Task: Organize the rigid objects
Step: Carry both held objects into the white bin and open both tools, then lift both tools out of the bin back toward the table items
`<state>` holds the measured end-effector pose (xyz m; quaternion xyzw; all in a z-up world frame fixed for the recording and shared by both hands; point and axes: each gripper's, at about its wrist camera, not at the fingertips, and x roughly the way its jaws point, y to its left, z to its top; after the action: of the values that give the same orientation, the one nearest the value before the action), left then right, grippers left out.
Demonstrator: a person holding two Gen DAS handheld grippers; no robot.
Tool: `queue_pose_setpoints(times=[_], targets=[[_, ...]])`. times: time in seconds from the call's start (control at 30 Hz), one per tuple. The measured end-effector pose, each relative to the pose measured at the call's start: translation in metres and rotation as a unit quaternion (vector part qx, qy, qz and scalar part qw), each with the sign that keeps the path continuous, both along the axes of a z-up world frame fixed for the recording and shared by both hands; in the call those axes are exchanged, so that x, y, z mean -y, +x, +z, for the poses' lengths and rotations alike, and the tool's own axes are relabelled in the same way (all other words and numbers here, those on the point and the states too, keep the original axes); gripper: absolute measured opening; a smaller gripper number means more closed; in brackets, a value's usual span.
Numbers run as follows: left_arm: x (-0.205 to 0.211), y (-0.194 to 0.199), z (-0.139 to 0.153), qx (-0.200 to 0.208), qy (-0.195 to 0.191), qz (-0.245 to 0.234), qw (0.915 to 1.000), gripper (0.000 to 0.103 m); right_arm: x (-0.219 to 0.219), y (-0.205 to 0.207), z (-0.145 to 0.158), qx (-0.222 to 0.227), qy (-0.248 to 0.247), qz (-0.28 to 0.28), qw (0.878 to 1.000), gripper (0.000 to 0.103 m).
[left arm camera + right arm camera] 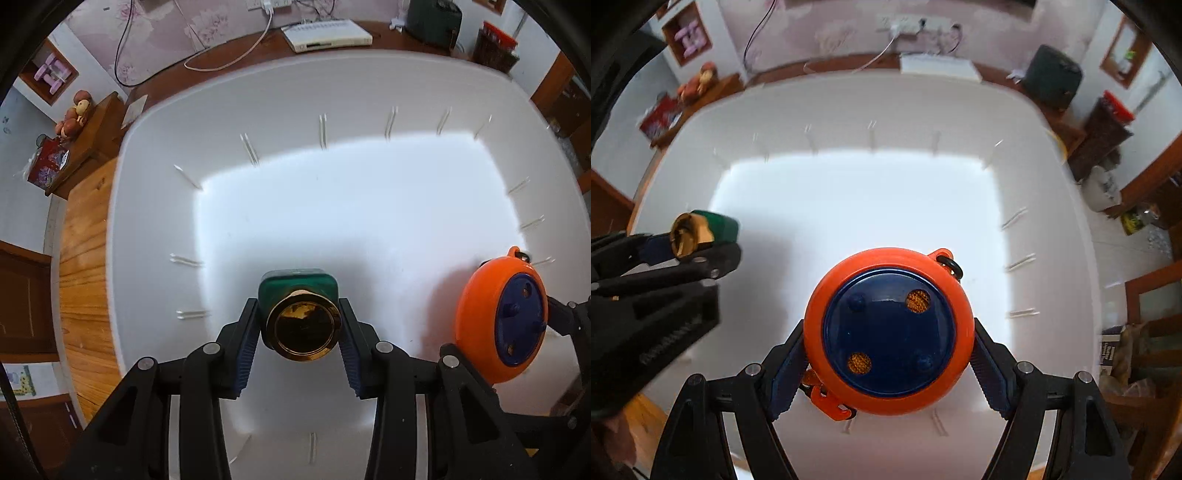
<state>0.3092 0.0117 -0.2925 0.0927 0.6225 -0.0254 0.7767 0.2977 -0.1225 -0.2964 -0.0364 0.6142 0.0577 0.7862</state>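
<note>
Left wrist view:
Left gripper (301,325): clenched on the bottle (299,295), its blue pads pressed against the gold cap at either side.
Bottle: green body with a shiny gold cap, held cap-up over the white bin (155,221), above the near part of its floor.
Bottle handling: judged rigid and possibly glass, so fragile; the polished cap looks slippery, and the squarer green body is judged the surer place to be gripped.
Disc (502,317): seen at the right edge, also over the bin.

Right wrist view:
Right gripper (888,350): grasping the disc (888,332), with the pads set wide on its orange rim at opposite sides.
Disc: round, orange shell with a blue face, a small loop and a clip on its edge; held above the bin floor, well apart from the bottle (705,232) at the left.
Disc handling: judged hard plastic, light and stiff; the curved rim could slide, so a hold across the widest part is judged best.
Bin (1034,155): nothing is seen lying in it.
</note>
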Motion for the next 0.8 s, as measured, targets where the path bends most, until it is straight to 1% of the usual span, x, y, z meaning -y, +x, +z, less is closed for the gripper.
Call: queue_pose_setpoints(times=[0.13, 0.2, 0.27, 0.3, 0.33, 0.4, 0.43, 0.47, 0.53, 0.63, 0.7, 0.8], targets=[[-0.001, -0.002, -0.014, -0.022, 0.014, 0.009, 0.9996, 0.045, 0.0, 0.0, -0.015, -0.033, 0.0, 0.002, 0.999, 0.081], [-0.002, -0.004, -0.015, -0.023, 0.015, 0.015, 0.9995, 0.045, 0.002, 0.0, -0.025, -0.058, 0.006, -0.002, 0.998, 0.081], [-0.003, -0.005, -0.012, -0.021, 0.011, 0.019, 0.9995, 0.058, 0.003, -0.002, -0.027, -0.061, 0.011, -0.004, 0.998, 0.083], [-0.004, -0.005, -0.01, -0.021, 0.01, 0.02, 0.9995, 0.074, 0.004, -0.004, -0.022, -0.048, 0.02, -0.003, 0.999, 0.083], [-0.003, -0.007, -0.006, -0.017, 0.0, 0.016, 0.9997, 0.078, 0.004, -0.004, -0.02, -0.047, 0.023, -0.002, 0.999, 0.084], [0.0, -0.009, 0.001, -0.009, 0.001, 0.011, 0.9999, 0.086, 0.005, -0.007, -0.017, -0.046, 0.033, -0.003, 0.998, 0.084], [0.002, -0.01, 0.004, -0.004, 0.009, 0.01, 0.9999, 0.095, 0.007, -0.009, -0.016, -0.048, 0.039, -0.006, 0.998, 0.084], [0.004, -0.012, 0.008, 0.005, 0.018, 0.009, 0.9998, 0.099, 0.007, -0.01, -0.014, -0.05, 0.043, -0.008, 0.998, 0.084], [0.006, -0.017, 0.019, 0.025, 0.019, 0.003, 0.9995, 0.1, 0.011, -0.014, -0.01, -0.053, 0.054, -0.015, 0.997, 0.085], [0.008, -0.025, 0.033, 0.036, 0.012, -0.005, 0.9993, 0.1, 0.017, -0.021, 0.003, -0.034, 0.068, -0.025, 0.997, 0.085], [0.011, -0.027, 0.04, 0.044, 0.008, -0.006, 0.999, 0.101, 0.02, -0.027, 0.013, -0.023, 0.076, -0.031, 0.996, 0.09], [0.014, -0.03, 0.053, 0.056, -0.002, -0.001, 0.9984, 0.101, 0.025, -0.035, 0.026, -0.005, 0.085, -0.035, 0.996, 0.09]])
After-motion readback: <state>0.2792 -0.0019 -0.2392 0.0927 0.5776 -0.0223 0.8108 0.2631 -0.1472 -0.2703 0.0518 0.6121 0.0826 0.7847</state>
